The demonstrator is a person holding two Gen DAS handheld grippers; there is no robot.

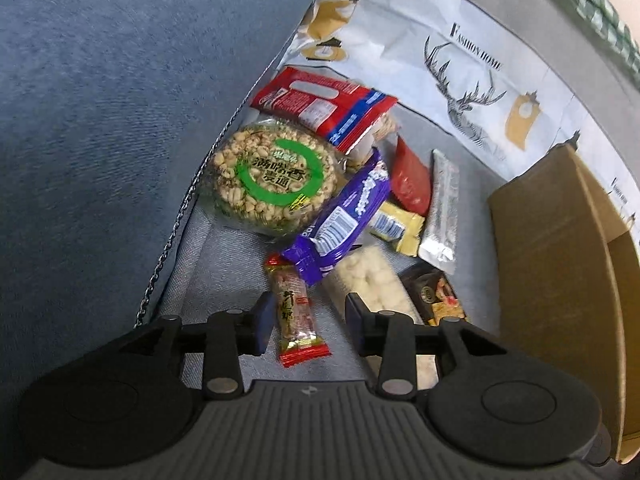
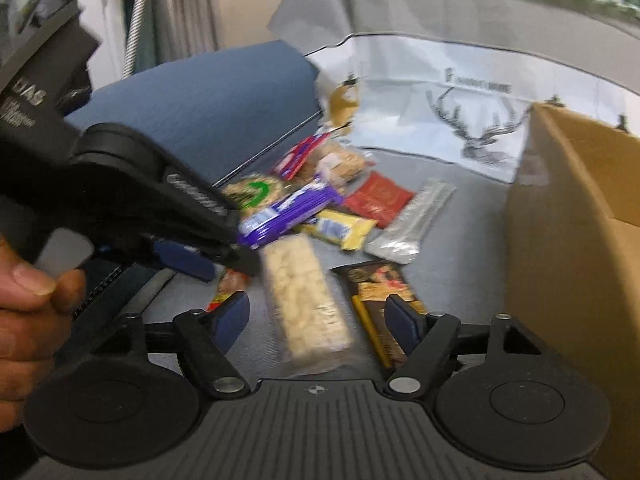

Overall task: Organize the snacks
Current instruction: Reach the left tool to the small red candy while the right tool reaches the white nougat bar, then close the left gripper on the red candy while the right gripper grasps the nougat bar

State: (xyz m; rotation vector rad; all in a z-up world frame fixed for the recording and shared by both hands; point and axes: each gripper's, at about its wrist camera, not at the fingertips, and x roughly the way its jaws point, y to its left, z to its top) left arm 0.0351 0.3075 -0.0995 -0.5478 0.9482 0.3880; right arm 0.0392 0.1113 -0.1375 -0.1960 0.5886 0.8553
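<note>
The small red snack bar point(image 1: 298, 312) lies on the grey cloth point(image 1: 224, 248) near the cardboard box point(image 1: 552, 248), between the half-open jaws of the left gripper point(image 1: 310, 320), which do not press it. It looks light, with a slippery crinkled wrapper; a hold across its middle seems best. The pale rice bar point(image 2: 304, 304) lies between the wide jaws of the right gripper point(image 2: 320, 316), untouched; probably brittle.

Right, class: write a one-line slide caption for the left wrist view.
Open left gripper poised over a red-ended candy bar beside piled snacks.
</note>
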